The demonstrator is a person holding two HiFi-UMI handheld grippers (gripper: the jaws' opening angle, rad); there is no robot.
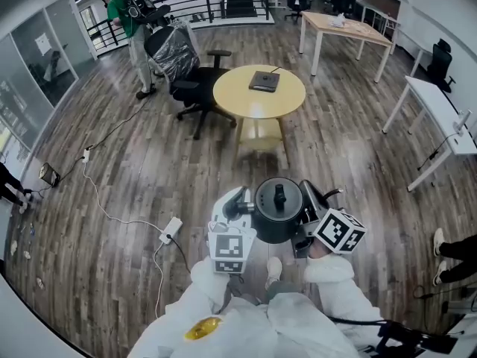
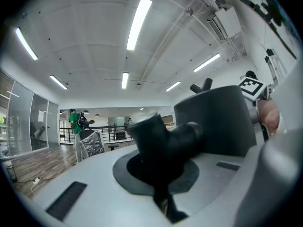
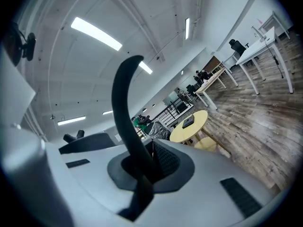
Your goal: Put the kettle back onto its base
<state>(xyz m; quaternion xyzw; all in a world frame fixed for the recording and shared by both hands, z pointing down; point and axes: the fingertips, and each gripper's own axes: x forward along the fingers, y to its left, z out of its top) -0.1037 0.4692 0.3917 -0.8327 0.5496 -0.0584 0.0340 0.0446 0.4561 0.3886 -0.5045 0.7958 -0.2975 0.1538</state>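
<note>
In the head view a dark grey kettle [image 1: 278, 209] hangs in the air just in front of me, held between both grippers. My left gripper [image 1: 250, 207] is shut on its spout [image 2: 163, 138] from the left. My right gripper [image 1: 307, 203] is shut on its thin curved black handle [image 3: 124, 108] from the right. In the left gripper view the kettle body [image 2: 213, 122] fills the right side. The dark, flat kettle base [image 1: 264, 80] lies on a round yellow table [image 1: 238, 103] well ahead of me. The right gripper view shows that table [image 3: 199, 126] in the distance, with the base [image 3: 188, 122] on it.
A black office chair [image 1: 179, 58] with a foil-wrapped back stands at the table's left. A person in green [image 1: 123, 13] stands far left. A white power strip [image 1: 171, 230] and its cable lie on the wooden floor to my left. Desks [image 1: 440, 110] line the right side.
</note>
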